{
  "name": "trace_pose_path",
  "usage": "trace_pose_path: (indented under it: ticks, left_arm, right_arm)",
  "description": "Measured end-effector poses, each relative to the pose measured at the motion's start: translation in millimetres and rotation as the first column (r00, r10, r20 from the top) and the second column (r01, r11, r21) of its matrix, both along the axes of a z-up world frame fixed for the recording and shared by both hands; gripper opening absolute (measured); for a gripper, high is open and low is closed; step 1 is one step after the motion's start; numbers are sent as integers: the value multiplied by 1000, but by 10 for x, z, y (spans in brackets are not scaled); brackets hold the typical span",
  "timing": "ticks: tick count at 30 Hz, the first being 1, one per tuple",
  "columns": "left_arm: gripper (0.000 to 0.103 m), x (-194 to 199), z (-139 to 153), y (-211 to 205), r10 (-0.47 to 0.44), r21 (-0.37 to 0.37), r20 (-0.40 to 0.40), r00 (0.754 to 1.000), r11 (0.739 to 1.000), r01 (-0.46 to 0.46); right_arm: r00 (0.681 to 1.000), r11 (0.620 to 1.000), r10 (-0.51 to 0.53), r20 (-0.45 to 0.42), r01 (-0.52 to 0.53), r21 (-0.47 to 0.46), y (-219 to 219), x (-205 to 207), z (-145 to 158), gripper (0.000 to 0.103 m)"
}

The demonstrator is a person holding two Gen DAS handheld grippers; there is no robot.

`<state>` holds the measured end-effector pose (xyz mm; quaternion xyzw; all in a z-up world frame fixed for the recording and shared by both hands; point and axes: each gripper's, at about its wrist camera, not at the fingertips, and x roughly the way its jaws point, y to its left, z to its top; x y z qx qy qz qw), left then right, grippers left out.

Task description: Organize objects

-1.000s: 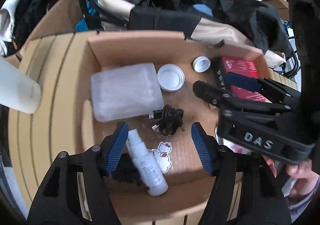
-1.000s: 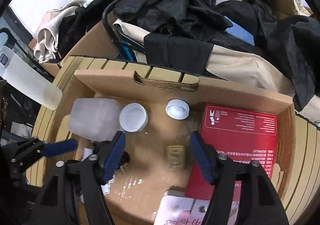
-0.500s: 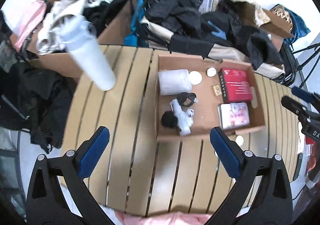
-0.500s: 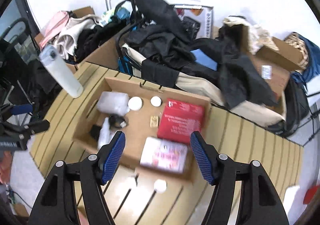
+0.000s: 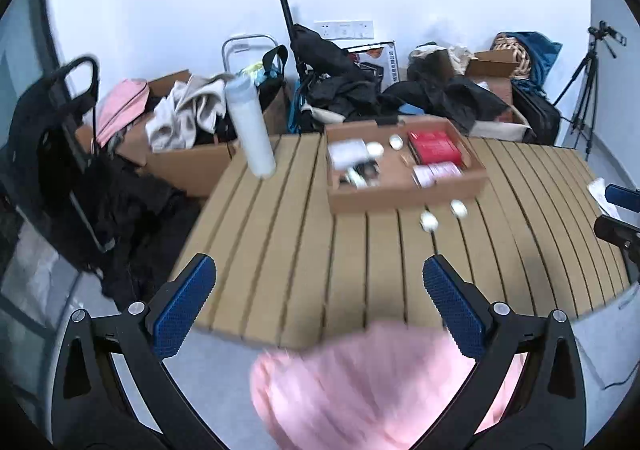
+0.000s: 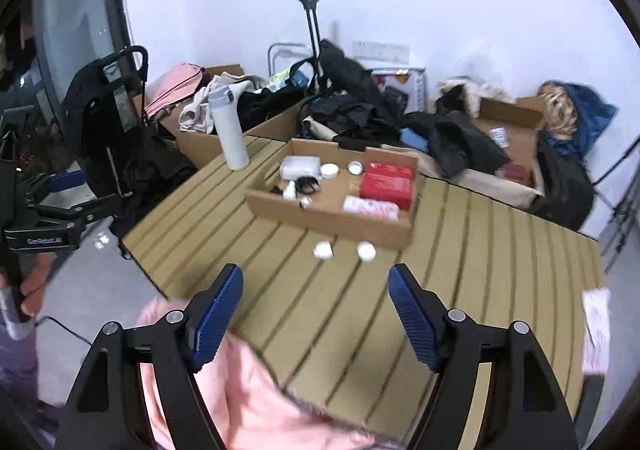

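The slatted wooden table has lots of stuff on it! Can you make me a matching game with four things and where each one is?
Things:
1. tall white flask
2. flat red box
3. two small round white lids
4. shallow brown cardboard box

Places:
A. on the bare slats just in front of the cardboard box
B. inside the cardboard box, on its right side
C. standing upright near the table's far left edge
D. on the slatted wooden table, holding several small things

Pairs: 1-C, 2-B, 3-A, 4-D
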<state>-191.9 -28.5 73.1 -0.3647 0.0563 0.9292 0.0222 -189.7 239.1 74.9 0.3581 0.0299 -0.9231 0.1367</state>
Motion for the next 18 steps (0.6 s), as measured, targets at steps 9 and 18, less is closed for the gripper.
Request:
trace_pose_path:
  ticks: [9, 18]
  left_arm:
    - [103, 768, -436, 30, -21, 69, 29, 999, 997, 19]
    - [103, 759, -667, 248, -84, 61, -5, 996, 995, 84]
  right_arm:
    - [999, 999, -36, -33, 35, -27, -227, 1133, -690, 81]
    - [999, 999, -32, -35, 31, -33, -243, 1074, -826, 81]
